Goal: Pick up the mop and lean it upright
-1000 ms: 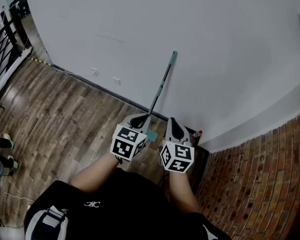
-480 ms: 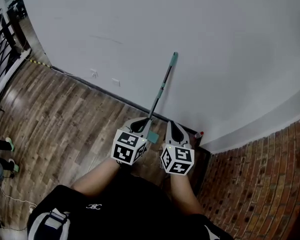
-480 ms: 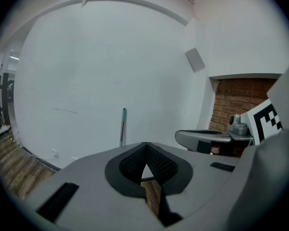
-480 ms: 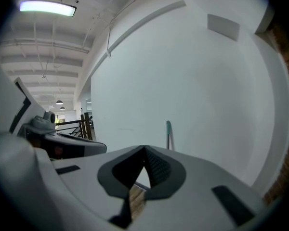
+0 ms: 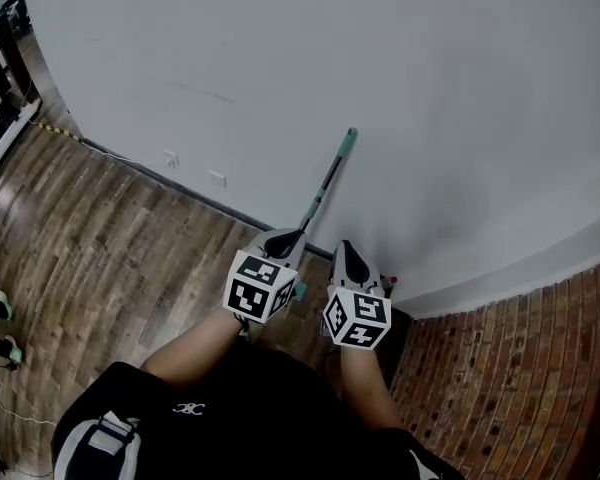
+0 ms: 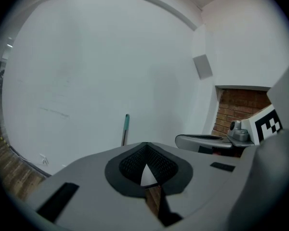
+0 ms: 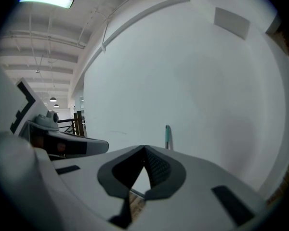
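The mop (image 5: 325, 183) stands upright, its dark handle with a teal end leaning on the white wall; a teal part of its foot (image 5: 299, 290) shows between my grippers. My left gripper (image 5: 283, 240) is shut and empty, its tip just in front of the handle's lower end. In the left gripper view the mop (image 6: 126, 124) rises beyond the closed left gripper (image 6: 145, 146). My right gripper (image 5: 347, 255) is shut and empty, to the right of the mop's foot. In the right gripper view the mop (image 7: 167, 137) stands past the right gripper (image 7: 144, 149).
A dark skirting board (image 5: 180, 190) runs along the wall, with two wall sockets (image 5: 217, 178) above it. A small red-capped thing (image 5: 391, 281) and a dark block (image 5: 404, 320) lie at the right, by brick-patterned flooring (image 5: 510, 368). A person's feet (image 5: 2, 308) are at far left.
The head view has shifted, so the mop sits lower in the picture. The mop still leans on the wall. Both grippers stay shut and in nearly the same place.
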A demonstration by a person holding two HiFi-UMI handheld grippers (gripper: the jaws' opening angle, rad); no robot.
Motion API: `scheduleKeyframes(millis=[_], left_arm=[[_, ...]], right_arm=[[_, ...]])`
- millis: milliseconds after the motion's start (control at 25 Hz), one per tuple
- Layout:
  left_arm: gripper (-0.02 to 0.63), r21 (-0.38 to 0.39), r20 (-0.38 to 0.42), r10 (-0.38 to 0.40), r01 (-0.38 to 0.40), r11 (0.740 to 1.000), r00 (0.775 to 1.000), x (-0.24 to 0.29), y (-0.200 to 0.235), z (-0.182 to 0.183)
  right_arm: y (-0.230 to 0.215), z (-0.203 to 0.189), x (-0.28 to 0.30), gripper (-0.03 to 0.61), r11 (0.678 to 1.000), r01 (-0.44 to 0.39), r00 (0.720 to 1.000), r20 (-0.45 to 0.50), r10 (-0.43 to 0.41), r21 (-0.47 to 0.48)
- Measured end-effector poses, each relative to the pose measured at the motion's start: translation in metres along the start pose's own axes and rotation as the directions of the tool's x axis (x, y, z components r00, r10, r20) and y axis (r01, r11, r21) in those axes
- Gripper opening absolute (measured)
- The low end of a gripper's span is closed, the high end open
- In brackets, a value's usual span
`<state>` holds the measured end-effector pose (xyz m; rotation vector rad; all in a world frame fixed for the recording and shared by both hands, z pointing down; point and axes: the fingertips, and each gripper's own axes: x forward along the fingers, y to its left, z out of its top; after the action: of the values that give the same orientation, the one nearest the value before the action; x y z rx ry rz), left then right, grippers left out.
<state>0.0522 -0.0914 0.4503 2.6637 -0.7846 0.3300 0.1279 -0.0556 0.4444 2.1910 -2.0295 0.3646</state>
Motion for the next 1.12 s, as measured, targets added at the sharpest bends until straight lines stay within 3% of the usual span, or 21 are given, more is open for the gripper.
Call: scheduleKeyframes(millis=[400,680,920,1120], left_arm=[[-0.003,-0.043,-0.007,-0.047,0.046,0.998,0.999,0.033,0.057,0.015],[-0.003,-0.094,-0.031,-0.029,0.026,0.995,0.999,0.045,0.105,0.009],[-0.003,-0.096,-0.04,-0.012,0.008,0.995,0.999,0.064,0.115,0.014],[-0.003,-0.086,-0.049,0.046,-0.05,0.995,0.998,0.076,0.119,0.024]], right_arm=[[-0.005,0.007,0.062,0.014,0.997,0.08,0.995,-0.054,-0.081,-0.024],[-0.011,0.019,0.101,0.014,0.987,0.152,0.986,-0.061,-0.155,-0.043],[-0.027,0.017,0.131,0.015,0.987,0.156,0.985,-0.072,-0.158,-0.039],[-0.057,0.02,0.162,0.024,0.988,0.152,0.985,-0.077,-0.153,-0.019]])
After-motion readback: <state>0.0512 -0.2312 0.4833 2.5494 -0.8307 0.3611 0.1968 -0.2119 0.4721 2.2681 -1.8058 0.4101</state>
